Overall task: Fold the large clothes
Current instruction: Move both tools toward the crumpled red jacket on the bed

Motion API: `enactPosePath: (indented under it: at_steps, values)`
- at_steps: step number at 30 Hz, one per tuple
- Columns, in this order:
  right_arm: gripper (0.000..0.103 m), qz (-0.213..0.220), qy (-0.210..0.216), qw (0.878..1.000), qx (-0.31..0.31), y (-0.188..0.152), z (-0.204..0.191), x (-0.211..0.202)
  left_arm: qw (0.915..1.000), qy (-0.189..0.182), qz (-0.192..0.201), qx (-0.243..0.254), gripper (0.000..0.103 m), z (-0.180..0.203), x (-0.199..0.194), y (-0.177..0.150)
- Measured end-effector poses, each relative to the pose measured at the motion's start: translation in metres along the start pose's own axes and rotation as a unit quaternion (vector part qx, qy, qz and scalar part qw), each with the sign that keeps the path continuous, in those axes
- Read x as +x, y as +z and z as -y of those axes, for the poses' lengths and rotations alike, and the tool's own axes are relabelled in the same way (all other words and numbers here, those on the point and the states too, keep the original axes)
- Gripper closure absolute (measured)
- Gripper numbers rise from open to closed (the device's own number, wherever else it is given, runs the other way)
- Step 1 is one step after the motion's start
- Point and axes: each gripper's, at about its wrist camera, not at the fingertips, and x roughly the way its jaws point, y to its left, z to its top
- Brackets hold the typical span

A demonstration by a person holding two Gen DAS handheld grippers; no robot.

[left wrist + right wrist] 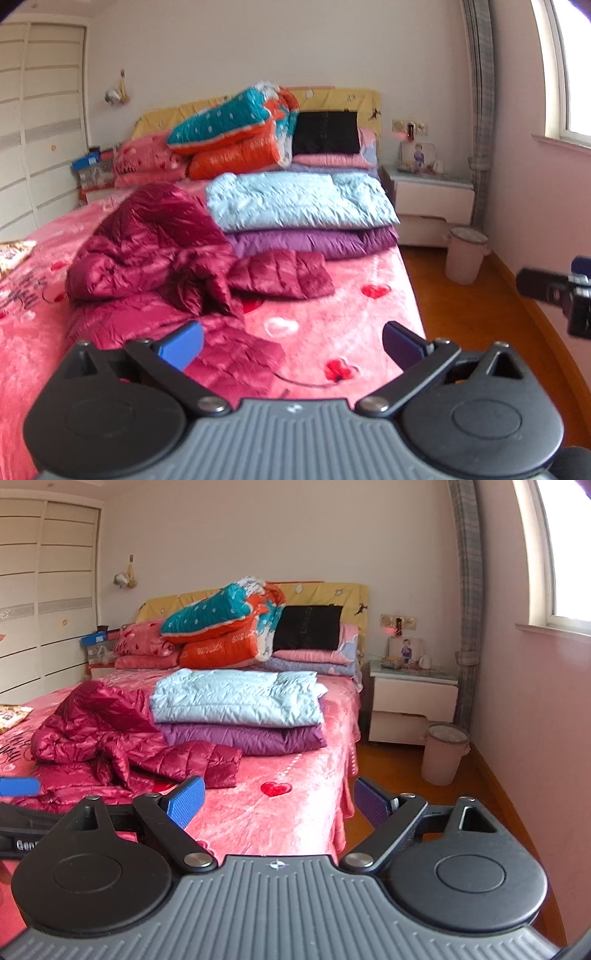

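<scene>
Now both wide apart and empty: left gripper (291, 345), right gripper (279, 799). Crumpled on the pink bed (295, 805), left of two folded coats (236, 716): red puffy coat (155, 254).

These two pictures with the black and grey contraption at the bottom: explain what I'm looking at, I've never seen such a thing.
Each picture comes from a camera mounted on a hand-held gripper that a person carries, one per hand, looking forward along its two blue-padded fingers. The left hand-held gripper and the right hand-held gripper are both open and hold nothing. Ahead is a bed with a pink heart-patterned cover. On it lies a crumpled dark red puffer jacket, not yet folded. Beside it, a light blue folded jacket sits on a purple folded one. Bedding is piled at the headboard.
</scene>
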Motion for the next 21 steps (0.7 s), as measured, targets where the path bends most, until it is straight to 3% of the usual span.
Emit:
enactPosePath:
  at_steps: [7, 21]
  values:
    - [0.000, -0.037, 0.054, 0.998, -0.009, -0.017, -0.013, 0.028, 0.9979, 0.039, 0.044, -0.027, 0.001, -0.053, 0.007, -0.015]
    - [0.000, -0.117, 0.165, 0.979, -0.030, -0.044, -0.085, 0.095, 0.9883, 0.121, 0.051, -0.077, 0.001, -0.157, 0.019, -0.054]
